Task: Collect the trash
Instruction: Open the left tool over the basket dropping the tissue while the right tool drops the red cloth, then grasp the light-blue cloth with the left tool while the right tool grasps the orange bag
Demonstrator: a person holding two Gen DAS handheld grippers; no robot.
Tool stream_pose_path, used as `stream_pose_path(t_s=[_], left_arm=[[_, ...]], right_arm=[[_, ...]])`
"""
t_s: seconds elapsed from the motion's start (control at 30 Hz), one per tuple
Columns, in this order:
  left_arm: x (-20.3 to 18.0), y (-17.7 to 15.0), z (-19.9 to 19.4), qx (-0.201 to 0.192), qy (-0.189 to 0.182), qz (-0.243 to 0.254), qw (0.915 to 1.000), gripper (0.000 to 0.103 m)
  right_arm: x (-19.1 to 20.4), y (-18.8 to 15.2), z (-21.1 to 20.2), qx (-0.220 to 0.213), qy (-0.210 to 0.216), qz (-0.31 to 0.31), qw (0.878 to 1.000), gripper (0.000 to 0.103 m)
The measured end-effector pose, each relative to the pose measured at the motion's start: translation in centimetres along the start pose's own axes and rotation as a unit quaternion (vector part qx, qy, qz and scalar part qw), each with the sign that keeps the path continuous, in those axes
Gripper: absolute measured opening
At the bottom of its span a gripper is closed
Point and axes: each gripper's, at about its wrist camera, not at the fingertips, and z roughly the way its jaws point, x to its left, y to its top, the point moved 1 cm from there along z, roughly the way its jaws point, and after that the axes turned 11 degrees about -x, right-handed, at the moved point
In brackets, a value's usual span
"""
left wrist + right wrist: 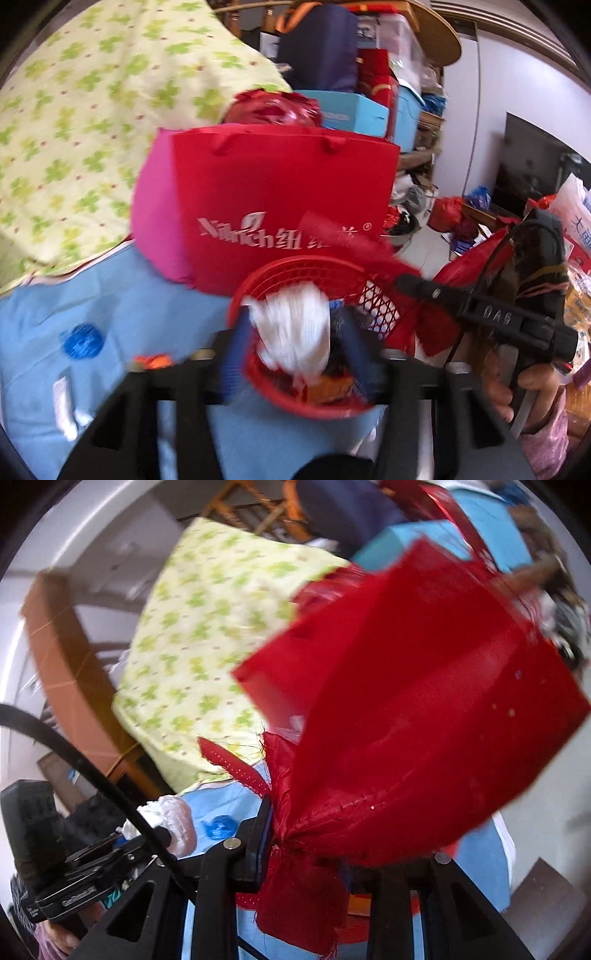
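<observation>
In the left wrist view my left gripper (295,350) hangs over a red plastic basket (295,269) that stands on a light blue sheet. A crumpled white tissue (295,332) sits blurred between its blue pads (236,354), above the basket's mouth; the jaws stand apart and do not press it. Other scraps lie in the basket. My right gripper (314,853) is shut on a bunched red cloth (406,720) that fills its view. From the left wrist it (410,282) reaches in over the basket's right rim, held by a hand (517,384).
A red paper bag (280,206) with white lettering stands right behind the basket. A green-patterned quilt (92,110) lies at the left. On the blue sheet (110,295) lie a blue crumpled wrapper (82,341) and a white packet (62,406). Boxes (354,114) are stacked behind.
</observation>
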Motion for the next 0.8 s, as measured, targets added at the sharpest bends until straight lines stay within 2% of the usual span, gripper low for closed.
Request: stream_pose_path(t_s=[0.03,0.07,0.1,0.13,0.2,0.27,0.43,0.57,0.7,0.8], left_arm=[[-0.3,0.1,1.2,0.000,-0.003,0.005,1.0000,0.077],[-0.4,0.1,2.2,0.003,-0.008,0.010,0.9999,0.077],[-0.5,-0.1,2.9,0.010,-0.008,0.014,0.9998,0.077],[-0.4,-0.3,3.7,0.020,-0.001,0.020,0.9996,0.077],[0.5,-0.9,4.0,0.031,0.016,0.020,0.9992,0.077],[1.8,-1.7,3.2,0.033,0.020,0.006,0.9992,0.077],[6.5,-5.5,-1.2,0.048,0.088,-0.020,0.9948,0.077],[12.3,-10.8,-7.1,0.073,0.167,-0.060,0.9814,0.077],[17.8,-15.2,-12.7,0.089,0.247,-0.111,0.9586,0.077],[20.8,-16.9,-15.9,0.086,0.294,-0.127,0.9436,0.077]], right_arm=[[-0.9,-0.1,0.7,0.009,-0.008,0.009,1.000,0.036],[-1.4,-0.2,1.4,0.017,-0.015,0.016,1.000,0.043],[-2.3,-0.4,2.1,0.027,-0.021,0.030,0.999,0.063],[-2.9,-0.6,2.5,0.030,-0.025,0.043,0.998,0.070],[-4.0,-0.9,3.1,0.027,-0.026,0.066,0.997,0.071],[-4.0,-1.0,3.1,0.020,-0.031,0.062,0.997,0.071],[-1.2,-0.2,2.6,-0.005,-0.010,0.025,1.000,0.071],[4.2,-0.4,1.6,-0.014,0.055,-0.023,0.998,0.071],[10.2,-1.9,2.1,-0.001,0.114,-0.081,0.990,0.071],[14.9,-4.0,3.7,0.032,0.155,-0.105,0.982,0.071]])
